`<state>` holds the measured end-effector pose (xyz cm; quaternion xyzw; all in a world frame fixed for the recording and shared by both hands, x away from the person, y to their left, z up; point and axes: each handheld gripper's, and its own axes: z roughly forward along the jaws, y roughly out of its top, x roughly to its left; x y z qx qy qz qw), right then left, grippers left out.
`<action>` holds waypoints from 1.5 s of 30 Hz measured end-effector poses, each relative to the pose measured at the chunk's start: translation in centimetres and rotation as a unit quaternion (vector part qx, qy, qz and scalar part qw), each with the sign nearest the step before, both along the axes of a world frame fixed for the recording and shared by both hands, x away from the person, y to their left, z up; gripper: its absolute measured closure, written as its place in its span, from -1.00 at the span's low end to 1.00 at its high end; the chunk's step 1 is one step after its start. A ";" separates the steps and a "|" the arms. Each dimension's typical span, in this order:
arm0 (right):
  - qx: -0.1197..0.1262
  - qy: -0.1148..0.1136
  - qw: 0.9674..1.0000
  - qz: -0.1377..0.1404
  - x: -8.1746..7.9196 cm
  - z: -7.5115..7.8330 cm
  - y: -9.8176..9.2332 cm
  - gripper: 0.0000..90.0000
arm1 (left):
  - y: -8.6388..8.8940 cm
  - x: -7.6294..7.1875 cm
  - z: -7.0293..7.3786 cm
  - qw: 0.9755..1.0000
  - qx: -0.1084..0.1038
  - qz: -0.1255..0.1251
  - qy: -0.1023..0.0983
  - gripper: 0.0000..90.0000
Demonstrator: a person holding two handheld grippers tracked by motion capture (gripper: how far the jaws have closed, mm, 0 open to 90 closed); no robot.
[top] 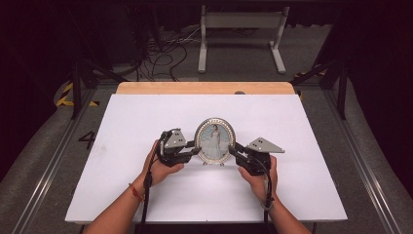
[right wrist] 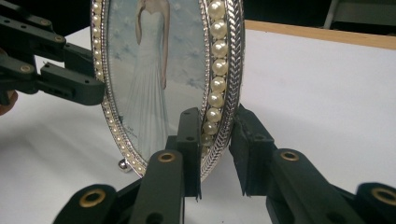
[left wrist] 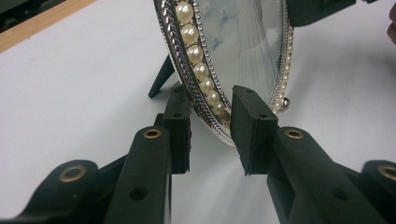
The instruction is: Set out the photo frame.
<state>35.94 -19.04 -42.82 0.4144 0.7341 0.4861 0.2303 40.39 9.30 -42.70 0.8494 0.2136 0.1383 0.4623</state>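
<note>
An oval silver picture frame trimmed with pearls stands upright near the middle of the white table top. It holds a photo of a figure in a white dress. My left gripper is shut on the frame's left rim, one pad behind it and one in front. My right gripper is shut on the right rim in the same way. The frame's dark back leg rests on the table. Across the frame, the left gripper shows in the right gripper view.
A wooden strip runs along the table's far edge. Behind it on the floor are a white metal stand, loose cables and dark tripod legs. White surface lies open around the frame on every side.
</note>
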 end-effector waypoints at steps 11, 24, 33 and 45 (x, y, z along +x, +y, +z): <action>-0.015 -0.003 1.000 0.012 0.1 0.0 0.0 0.60 | 0.0 0.1 0.0 1.000 -0.005 0.002 0.000 0.53; -0.049 0.000 0.998 0.034 0.0 0.2 -0.1 0.53 | -0.1 0.0 0.1 1.000 0.005 0.006 -0.012 0.33; -0.078 0.002 0.995 0.055 -0.2 0.5 -0.1 0.39 | 1.2 -0.9 0.4 0.999 0.026 0.011 -0.035 0.05; -0.099 -0.007 0.993 0.070 -0.6 0.9 -0.4 0.21 | 2.0 -2.0 0.4 0.998 0.043 0.019 -0.038 -0.16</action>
